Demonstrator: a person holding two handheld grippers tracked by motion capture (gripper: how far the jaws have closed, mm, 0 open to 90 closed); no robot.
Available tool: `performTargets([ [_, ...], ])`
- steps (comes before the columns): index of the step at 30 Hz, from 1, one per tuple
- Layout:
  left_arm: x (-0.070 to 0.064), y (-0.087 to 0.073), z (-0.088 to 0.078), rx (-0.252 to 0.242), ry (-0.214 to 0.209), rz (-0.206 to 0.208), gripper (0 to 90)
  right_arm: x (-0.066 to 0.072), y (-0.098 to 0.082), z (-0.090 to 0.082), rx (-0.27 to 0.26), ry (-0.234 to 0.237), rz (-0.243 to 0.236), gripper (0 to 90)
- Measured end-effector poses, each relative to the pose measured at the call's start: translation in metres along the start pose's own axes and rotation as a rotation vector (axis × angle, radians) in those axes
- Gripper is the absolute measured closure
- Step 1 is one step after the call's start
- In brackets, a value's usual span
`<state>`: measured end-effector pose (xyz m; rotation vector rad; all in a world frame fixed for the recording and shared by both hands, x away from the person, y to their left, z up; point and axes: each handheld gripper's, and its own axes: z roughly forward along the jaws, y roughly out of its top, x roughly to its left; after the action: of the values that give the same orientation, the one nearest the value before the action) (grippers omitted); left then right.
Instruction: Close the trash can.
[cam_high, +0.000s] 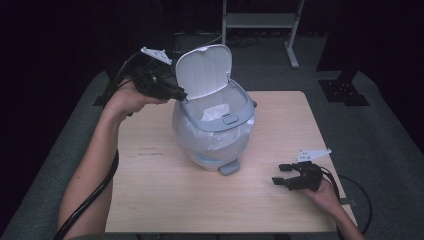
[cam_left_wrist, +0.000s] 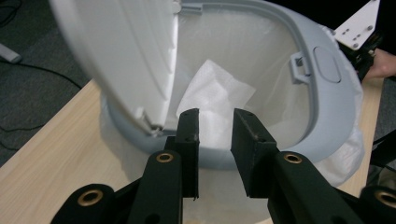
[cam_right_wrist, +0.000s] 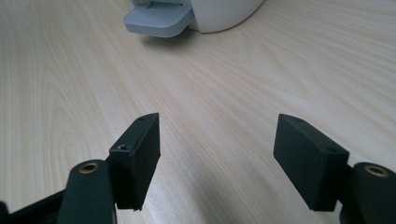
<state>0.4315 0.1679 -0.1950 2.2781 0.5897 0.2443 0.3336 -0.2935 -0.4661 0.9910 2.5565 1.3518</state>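
Note:
A pale grey pedal bin (cam_high: 215, 130) stands mid-table, lined with a white bag. Its lid (cam_high: 204, 70) is tipped up and back. A crumpled white tissue (cam_high: 212, 112) lies inside the liner. My left gripper (cam_high: 181, 94) hovers at the bin's left rim beside the raised lid. In the left gripper view its jaws (cam_left_wrist: 215, 114) stand a narrow gap apart with nothing between them, and beyond them are the tissue (cam_left_wrist: 212, 88) and the lid (cam_left_wrist: 126, 56). My right gripper (cam_high: 280, 175) rests low over the table at the front right, open and holding nothing (cam_right_wrist: 217, 126), pointing toward the pedal (cam_right_wrist: 159, 18).
The light wooden table (cam_high: 165, 195) has bare room in front of and to both sides of the bin. The foot pedal (cam_high: 229, 167) sticks out toward me. A metal rack (cam_high: 260, 20) stands on the dark floor behind. Cables trail from both grippers.

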Motion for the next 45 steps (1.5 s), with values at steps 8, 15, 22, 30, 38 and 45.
performTargets([
  [8,0.016,-0.011,-0.006,-0.007,0.015,-0.024,72.8,0.0,0.0,0.0,-0.002,-0.001,0.003,30.5],
  [15,0.029,-0.014,-0.011,-0.008,0.036,-0.036,75.0,-0.002,0.0,0.0,-0.002,0.001,0.006,30.5],
  [22,0.046,-0.01,-0.008,-0.019,0.051,-0.054,78.1,-0.004,0.0,-0.003,-0.012,-0.004,0.016,30.5],
  [30,0.063,-0.006,-0.004,-0.038,0.057,-0.079,80.2,-0.005,-0.001,-0.002,-0.014,0.0,0.019,30.5],
  [38,0.074,-0.002,0.0,-0.052,0.053,-0.095,82.1,-0.006,0.0,-0.003,-0.021,-0.002,0.023,30.5],
  [45,0.079,0.005,0.006,-0.054,0.049,-0.095,82.2,-0.008,0.0,-0.004,-0.024,-0.003,0.026,30.5],
])
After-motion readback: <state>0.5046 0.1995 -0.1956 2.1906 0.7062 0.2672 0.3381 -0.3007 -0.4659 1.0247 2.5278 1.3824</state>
